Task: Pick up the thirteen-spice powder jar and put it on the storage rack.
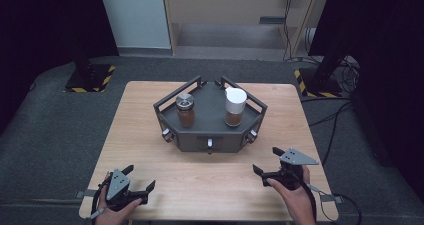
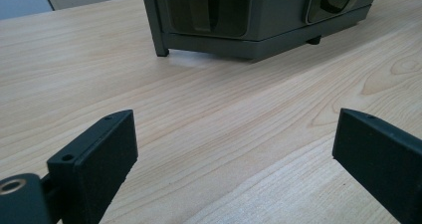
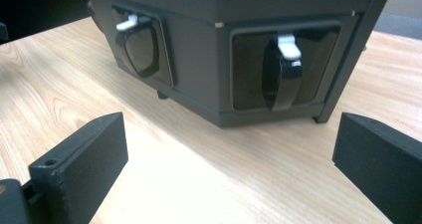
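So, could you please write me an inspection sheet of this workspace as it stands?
Surface: wooden table, bare around the stand.
Job's things: dark stand mid-table; on it a metal-lidded jar at left and a white-lidded jar at right, both upright, brown contents.
Clutter: nothing seen.
Grippers: left gripper and right gripper open, empty, near the table's front edge.
Cables: some on the floor at right.
Surroundings: grey floor, hazard-striped bases, dark curtains.
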Demonstrator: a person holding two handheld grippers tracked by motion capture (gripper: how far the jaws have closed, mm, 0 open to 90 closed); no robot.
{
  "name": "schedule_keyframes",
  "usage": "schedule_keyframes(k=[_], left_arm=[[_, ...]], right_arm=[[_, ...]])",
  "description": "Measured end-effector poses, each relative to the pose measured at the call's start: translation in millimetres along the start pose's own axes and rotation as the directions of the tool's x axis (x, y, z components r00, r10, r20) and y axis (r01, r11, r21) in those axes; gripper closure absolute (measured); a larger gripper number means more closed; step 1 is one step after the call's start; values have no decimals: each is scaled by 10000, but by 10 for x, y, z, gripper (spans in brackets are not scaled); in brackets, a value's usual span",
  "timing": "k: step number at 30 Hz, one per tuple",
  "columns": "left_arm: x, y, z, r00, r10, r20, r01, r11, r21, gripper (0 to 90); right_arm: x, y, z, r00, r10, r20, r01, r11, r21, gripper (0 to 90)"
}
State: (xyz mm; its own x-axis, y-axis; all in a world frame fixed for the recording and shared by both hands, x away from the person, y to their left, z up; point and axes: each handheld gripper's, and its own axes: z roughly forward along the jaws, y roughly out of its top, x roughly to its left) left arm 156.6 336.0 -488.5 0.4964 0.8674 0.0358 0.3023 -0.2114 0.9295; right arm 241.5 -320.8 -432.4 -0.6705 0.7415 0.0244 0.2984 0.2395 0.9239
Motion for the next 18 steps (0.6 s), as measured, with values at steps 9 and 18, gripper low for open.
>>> schedule_keyframes(k=[9, 18], left_arm=[[3, -4, -21, 10000, 17, -49, -17, 10000, -22, 29], [-4, -16, -27, 9999, -33, -118, 32, 10000, -28, 28]], right_arm=[[-11, -221, -90, 9991, 326, 267, -330, 9994, 141, 15], [12, -457, -250, 9952, 810, 556, -809, 9967, -30, 16]])
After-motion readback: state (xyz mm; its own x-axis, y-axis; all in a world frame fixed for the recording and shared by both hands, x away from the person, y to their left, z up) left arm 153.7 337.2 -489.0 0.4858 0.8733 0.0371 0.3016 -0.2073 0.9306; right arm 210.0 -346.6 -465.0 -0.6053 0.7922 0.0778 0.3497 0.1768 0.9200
